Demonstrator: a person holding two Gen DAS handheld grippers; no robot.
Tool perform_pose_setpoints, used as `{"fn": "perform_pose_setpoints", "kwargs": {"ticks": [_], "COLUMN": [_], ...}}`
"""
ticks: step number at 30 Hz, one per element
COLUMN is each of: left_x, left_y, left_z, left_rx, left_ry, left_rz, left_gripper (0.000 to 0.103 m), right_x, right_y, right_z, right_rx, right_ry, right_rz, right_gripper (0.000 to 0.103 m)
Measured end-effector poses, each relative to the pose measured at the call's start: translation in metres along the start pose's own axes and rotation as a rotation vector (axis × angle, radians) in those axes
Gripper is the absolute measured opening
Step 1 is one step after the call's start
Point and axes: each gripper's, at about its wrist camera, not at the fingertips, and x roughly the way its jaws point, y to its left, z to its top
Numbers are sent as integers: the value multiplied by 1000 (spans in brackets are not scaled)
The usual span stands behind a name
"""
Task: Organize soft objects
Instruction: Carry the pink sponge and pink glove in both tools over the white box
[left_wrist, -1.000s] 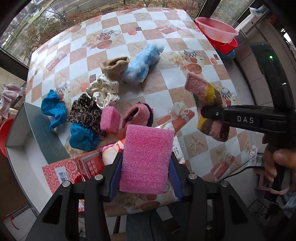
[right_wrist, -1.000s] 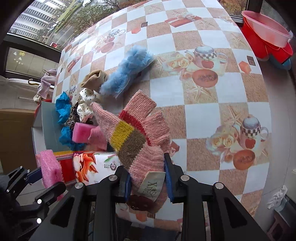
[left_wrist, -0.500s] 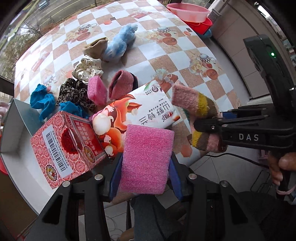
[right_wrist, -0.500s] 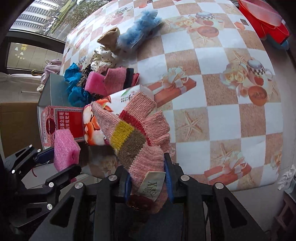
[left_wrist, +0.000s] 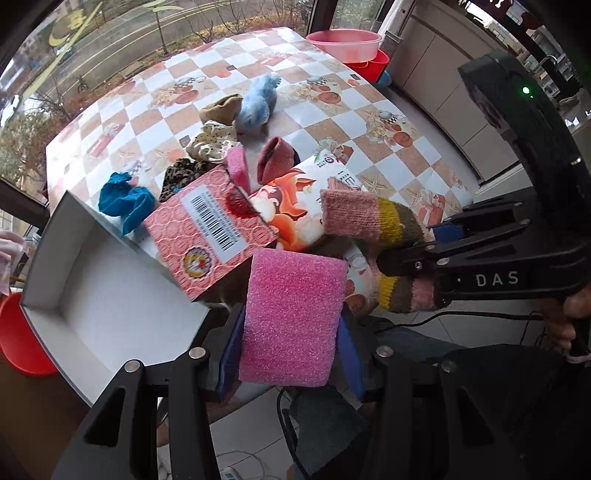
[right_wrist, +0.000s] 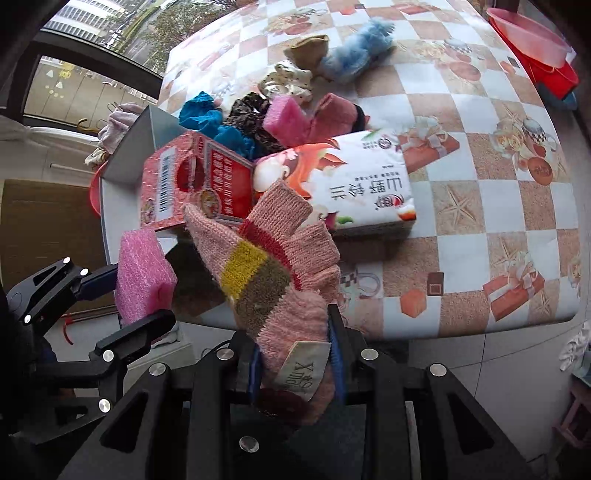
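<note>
A pink sponge (left_wrist: 291, 321) is clamped between the jaws of the left gripper (left_wrist: 290, 354), held off the table edge at 6 o'clock from the open white box (left_wrist: 110, 295). A striped knitted glove (right_wrist: 273, 273) is pinched in the closed right gripper (right_wrist: 295, 362), at 6 o'clock from the printed carton (right_wrist: 354, 192). Scrunchies (left_wrist: 125, 203) are heaped at 12 o'clock on the checkered table (left_wrist: 369, 118)

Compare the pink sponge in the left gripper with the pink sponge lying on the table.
The held sponge is clamped in the left gripper, off the table; the table sponge lies loose among scrunchies. The held sponge shows its broad face; the table sponge is partly hidden. Both are pink foam blocks.
</note>
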Motion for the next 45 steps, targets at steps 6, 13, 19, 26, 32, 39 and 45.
{"fn": "perform_pose_setpoints", "kwargs": {"ticks": [6,13,19,26,32,39,45], "left_x": [-22,-39,-44,-40,-32,-24,-17], "left_y": [40,90,130,157,168,183,189], "left_z": [-24,-50,-75,-91,-97,-100,-101], "left_rx": [-123,-307,-474,-613,-669,-721,-729], "left_ry": [-62,-125,-152,-152,-138,-127,-116], "left_rz": [28,83,106,133,146,148,155], "left_gripper": [51,50,50,50,50,50,50], "right_x": [-6,-8,-6,4,19,29,37], "right_y": [49,103,144,182,201,213,223], "right_z": [5,16,30,44,51,58,63], "right_rx": [-113,-253,-348,-425,-453,-466,-476], "right_ry": [-30,-43,-59,-51,-35,-33,-37], "right_rz": [-14,-22,-20,-10,-18,-29,-47], "right_gripper": [31,31,31,31,31,31,31]}}
